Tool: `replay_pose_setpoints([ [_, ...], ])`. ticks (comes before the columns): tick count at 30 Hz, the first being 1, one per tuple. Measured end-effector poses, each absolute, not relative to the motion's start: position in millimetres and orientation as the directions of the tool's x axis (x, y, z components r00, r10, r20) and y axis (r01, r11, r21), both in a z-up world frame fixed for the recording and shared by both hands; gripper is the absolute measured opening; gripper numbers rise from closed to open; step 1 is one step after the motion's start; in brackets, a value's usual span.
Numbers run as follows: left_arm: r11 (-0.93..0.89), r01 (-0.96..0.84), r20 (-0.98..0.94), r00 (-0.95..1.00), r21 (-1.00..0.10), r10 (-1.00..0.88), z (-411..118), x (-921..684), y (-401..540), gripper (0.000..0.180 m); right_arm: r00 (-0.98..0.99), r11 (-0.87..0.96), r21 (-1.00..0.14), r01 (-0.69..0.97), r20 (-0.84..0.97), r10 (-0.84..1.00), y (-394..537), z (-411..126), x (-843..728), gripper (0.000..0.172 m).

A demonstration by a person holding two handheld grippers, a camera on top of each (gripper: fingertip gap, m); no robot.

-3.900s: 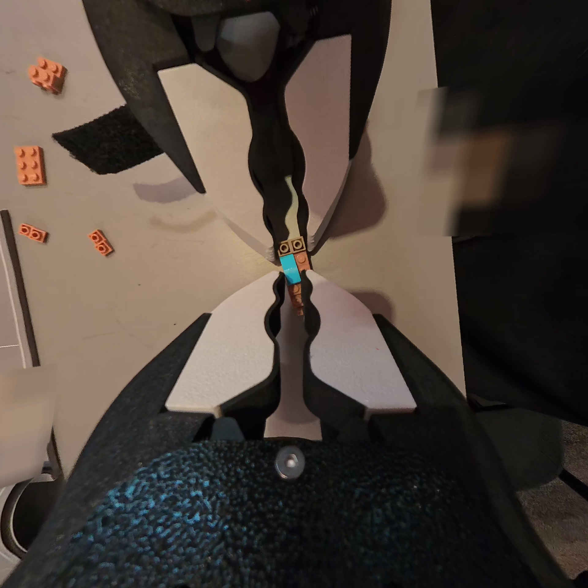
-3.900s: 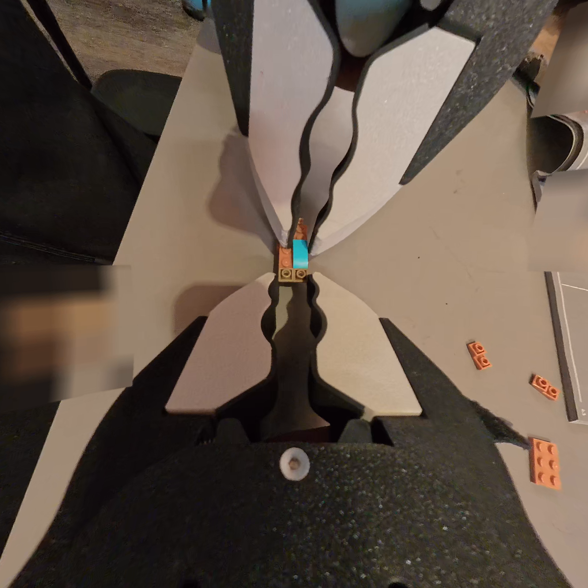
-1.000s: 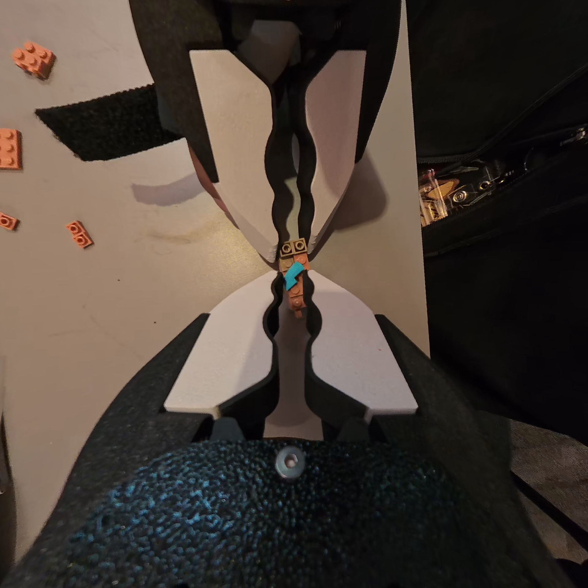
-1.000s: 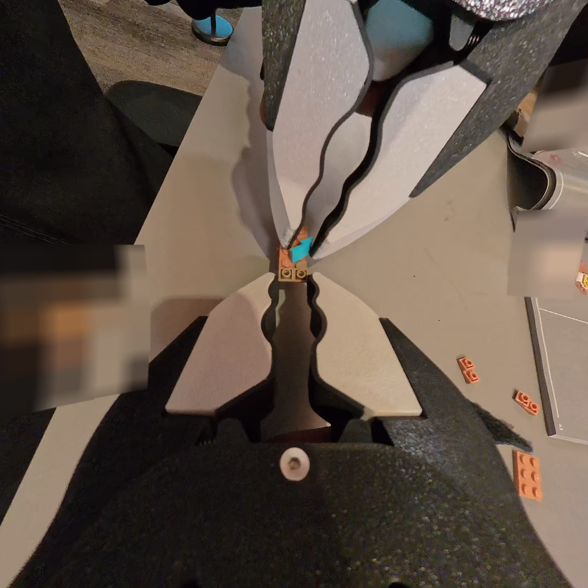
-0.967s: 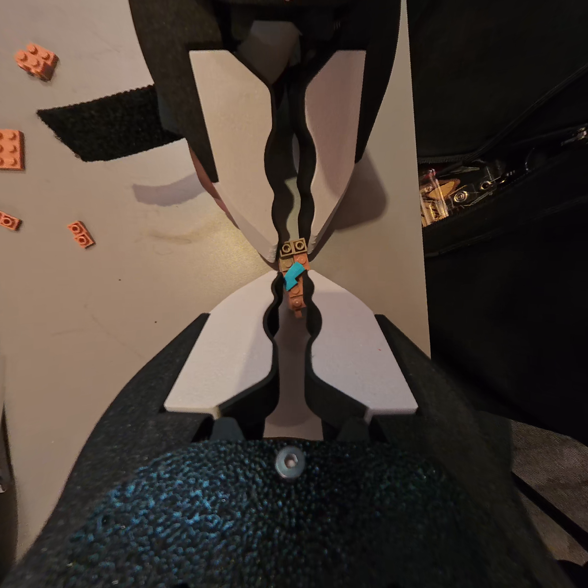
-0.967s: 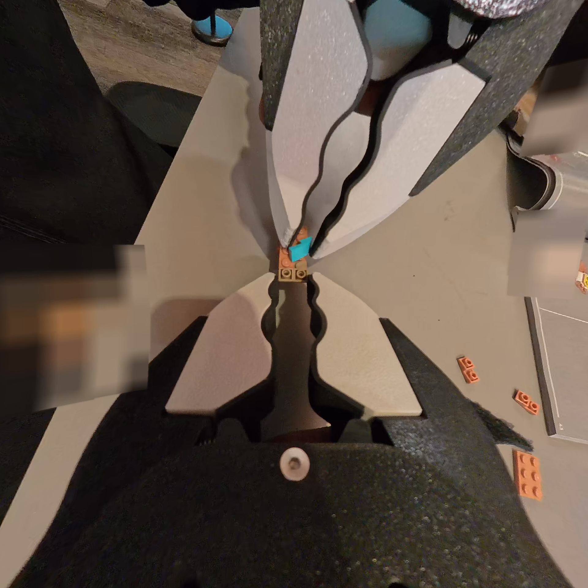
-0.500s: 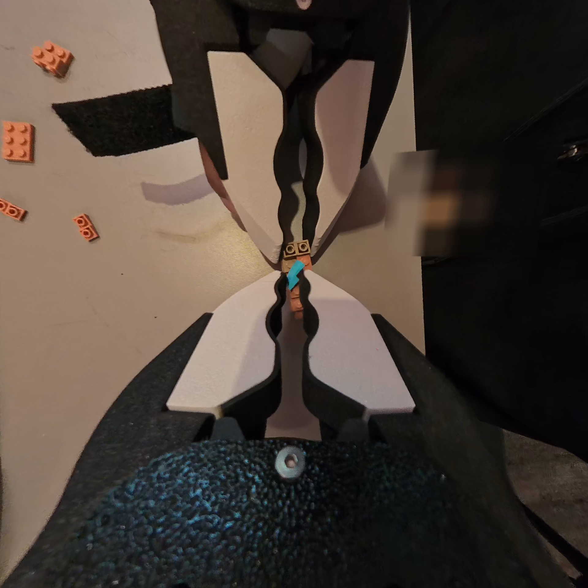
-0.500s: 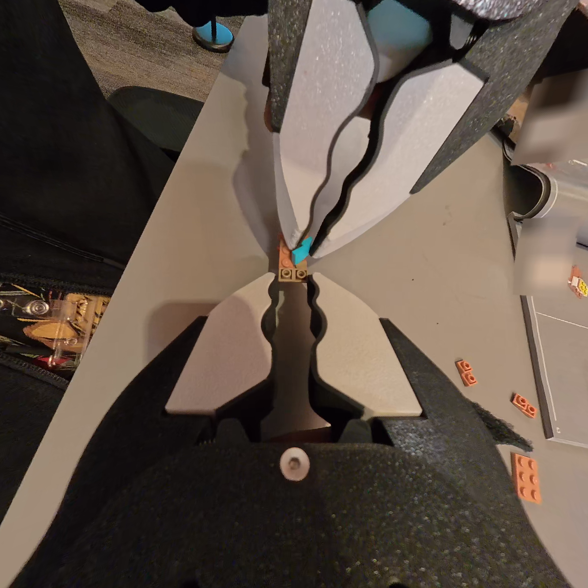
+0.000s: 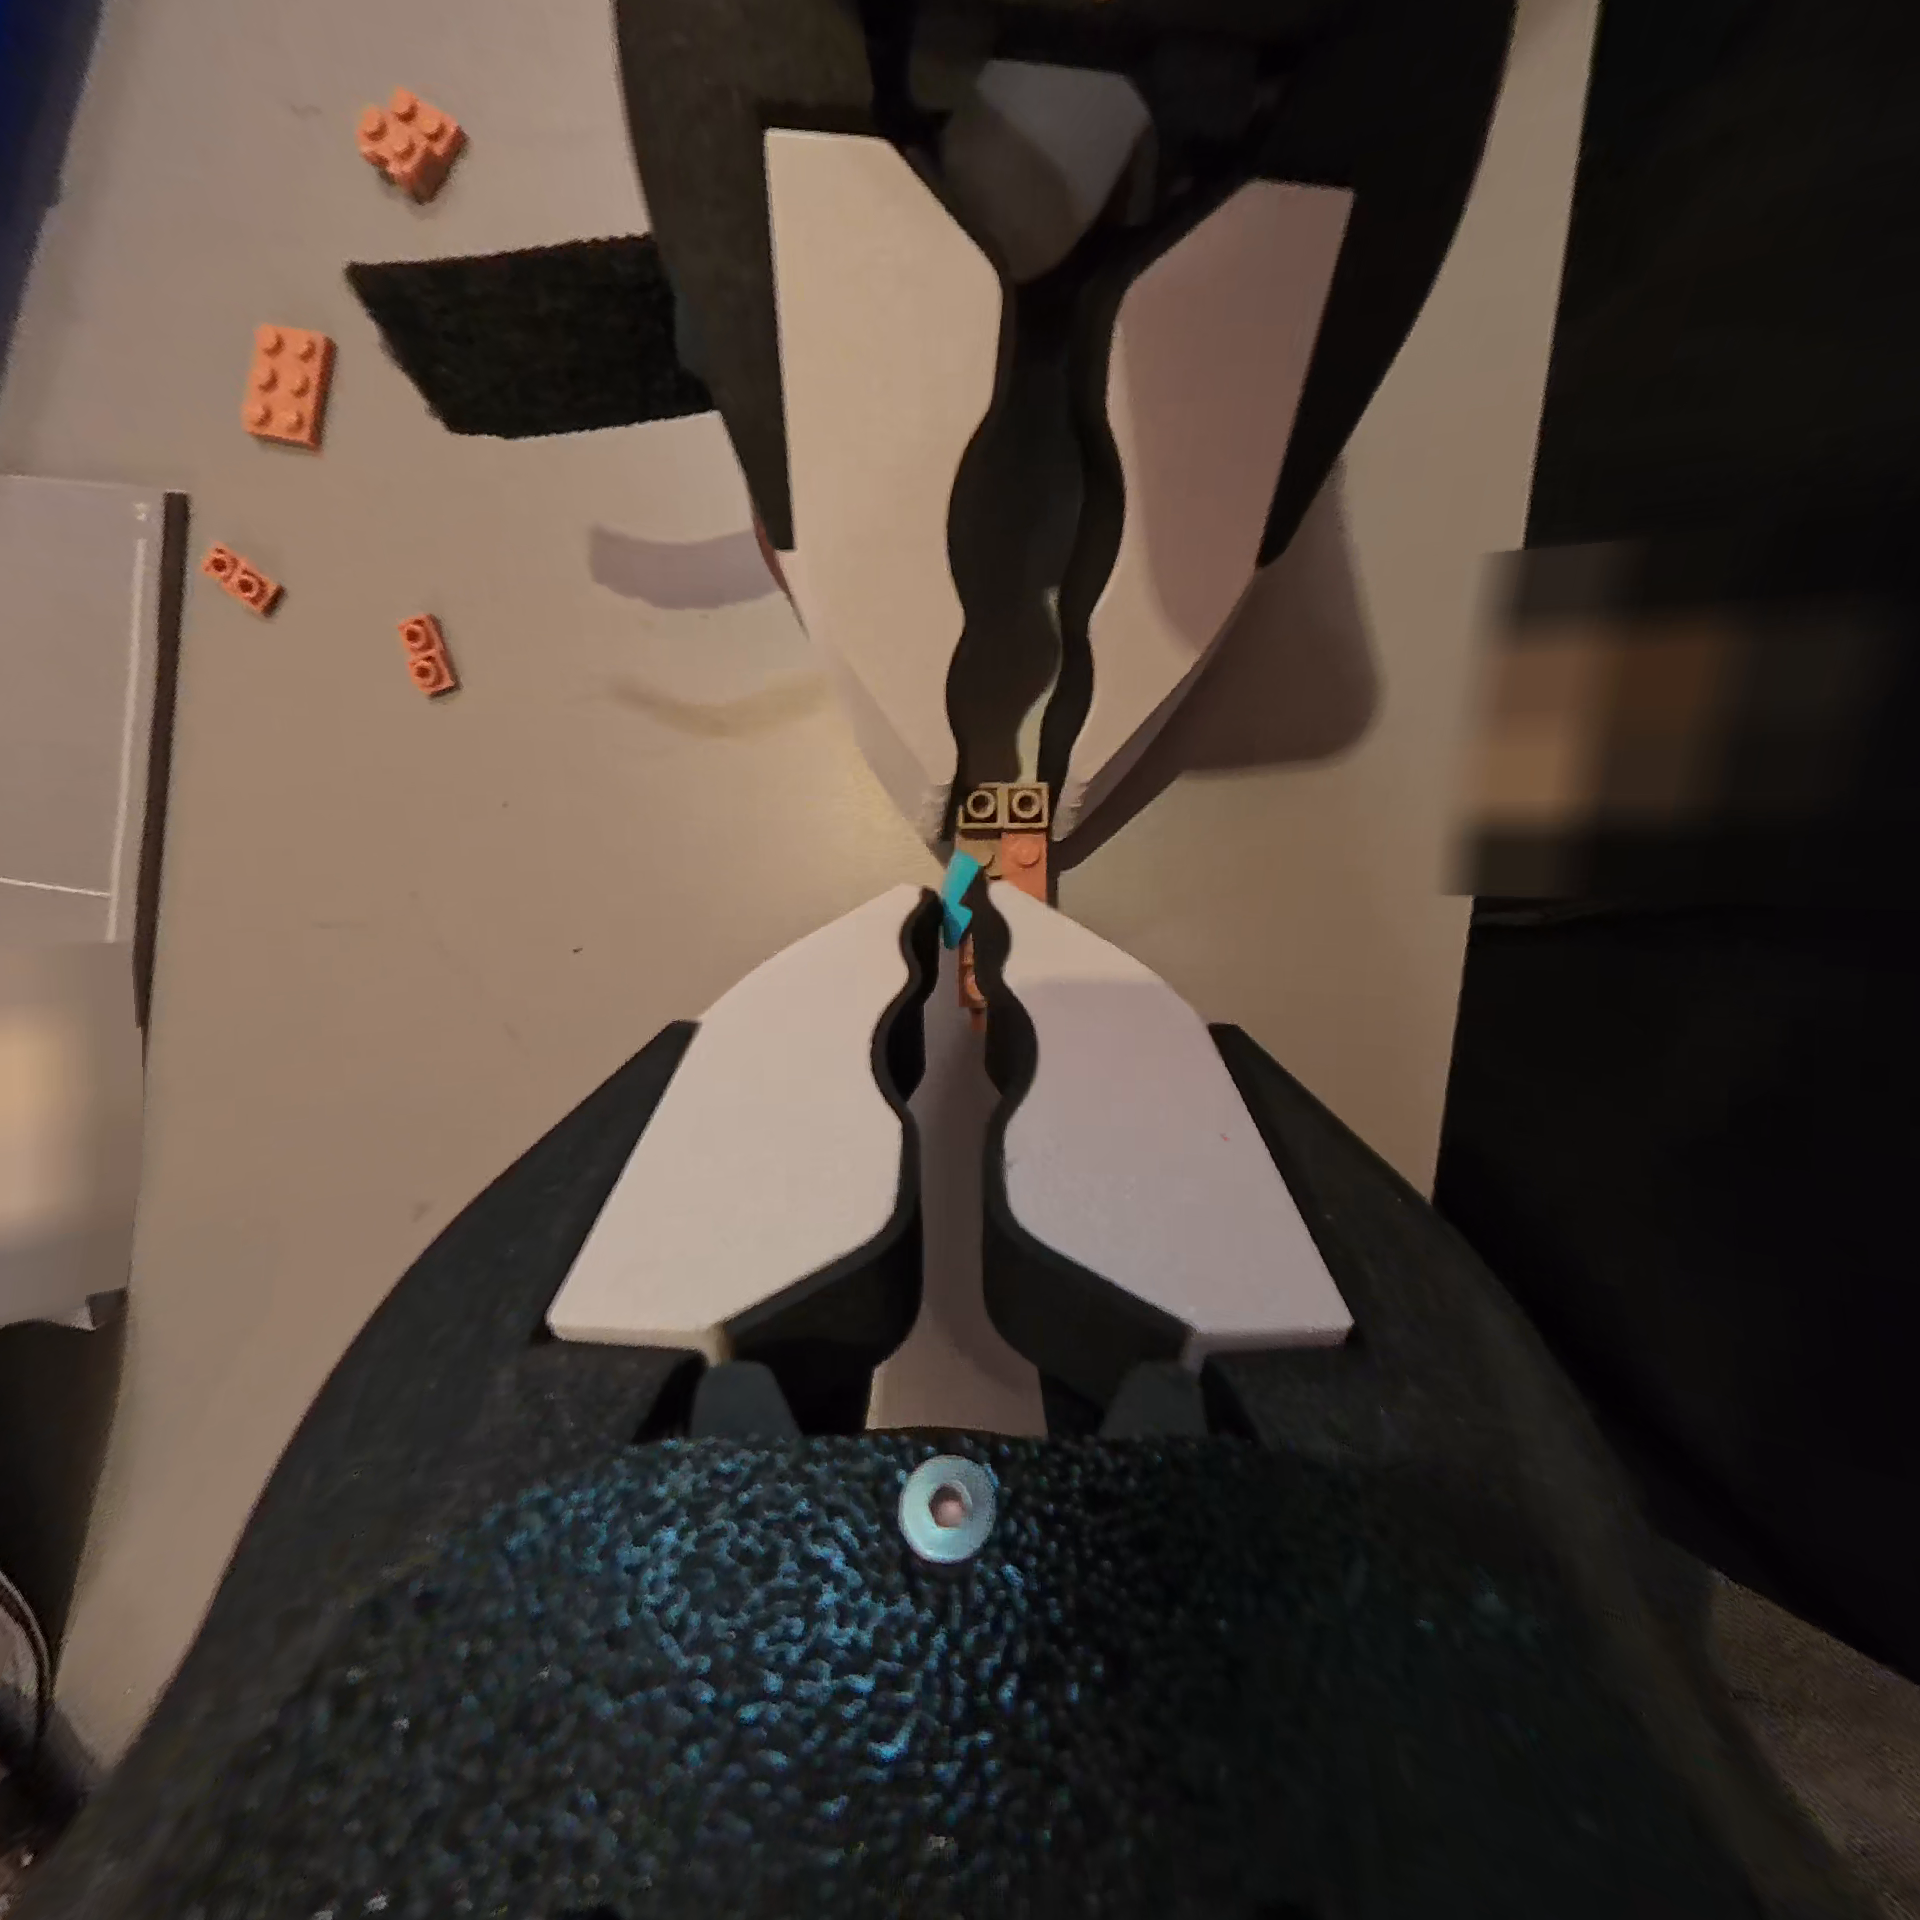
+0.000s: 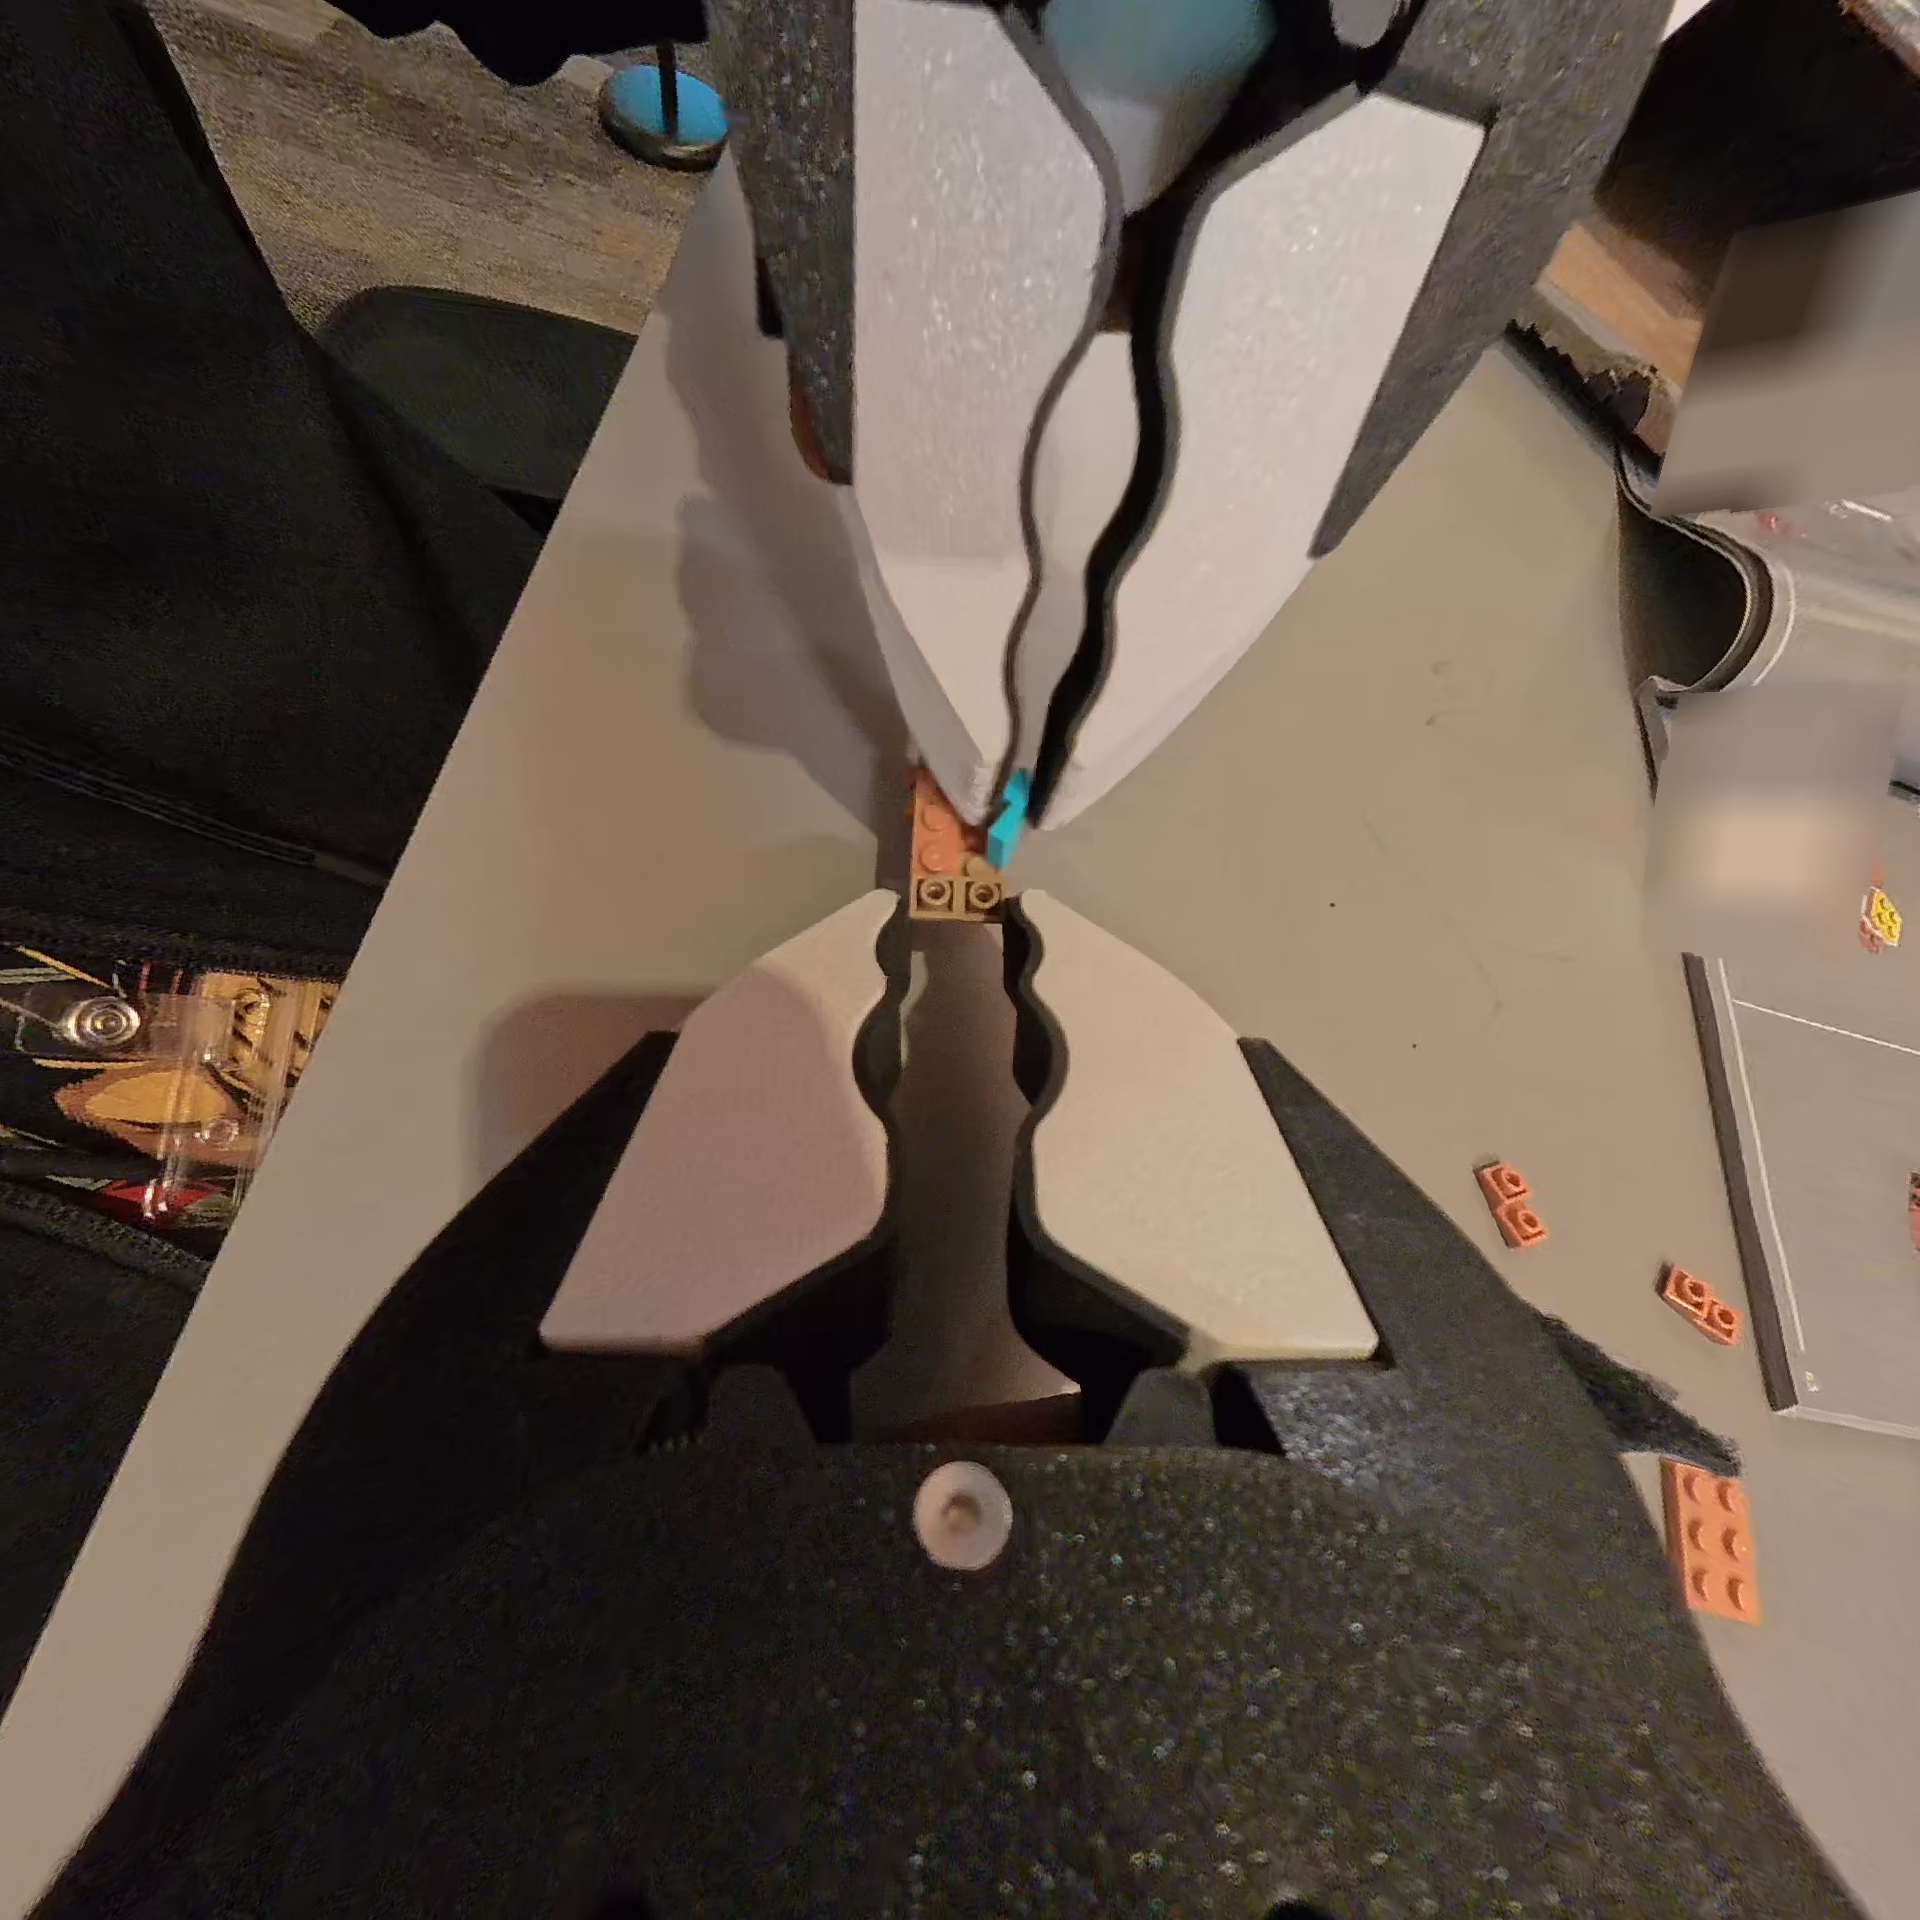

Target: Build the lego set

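Note:
My two grippers meet tip to tip above the grey table. My left gripper is shut on a small blue piece, which is tilted and pinched at the very fingertips; it also shows in the right wrist view. My right gripper is shut on a small brick assembly, a tan plate with an orange plate on top. In the left wrist view the tan plate sits between the right fingertips. A bare tan stud shows beside the orange plate, next to the blue piece.
Loose orange bricks lie at the left with a black fabric patch and a grey board. In the right wrist view they lie at the right. The table edge runs close by, with dark clothing beyond. Left and right tips are no more than a few centimetres apart.
The blue piece sat flat on the assembly, then tilted, and now stands off it in my left fingertips, which have closed further. My left gripper has shifted slightly sideways; the right grasp is unchanged.

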State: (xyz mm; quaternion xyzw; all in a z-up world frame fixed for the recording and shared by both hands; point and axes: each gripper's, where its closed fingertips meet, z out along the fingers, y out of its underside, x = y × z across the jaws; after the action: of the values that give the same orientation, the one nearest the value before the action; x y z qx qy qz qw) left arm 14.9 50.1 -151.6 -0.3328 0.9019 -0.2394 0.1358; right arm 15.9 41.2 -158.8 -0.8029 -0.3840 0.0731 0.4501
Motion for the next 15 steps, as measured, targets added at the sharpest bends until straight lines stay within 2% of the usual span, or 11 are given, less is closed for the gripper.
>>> replay_pose_setpoints([
  [15, 0.693, -0.537, -0.042, -0.775, -0.481, -0.630, -153.9, 10.2, 46.4, 0.008, 0.682, -0.295, -0.764, 0.574, 0.245, 0.689, 40.4, -161.8, 15.2, 0.016],
])
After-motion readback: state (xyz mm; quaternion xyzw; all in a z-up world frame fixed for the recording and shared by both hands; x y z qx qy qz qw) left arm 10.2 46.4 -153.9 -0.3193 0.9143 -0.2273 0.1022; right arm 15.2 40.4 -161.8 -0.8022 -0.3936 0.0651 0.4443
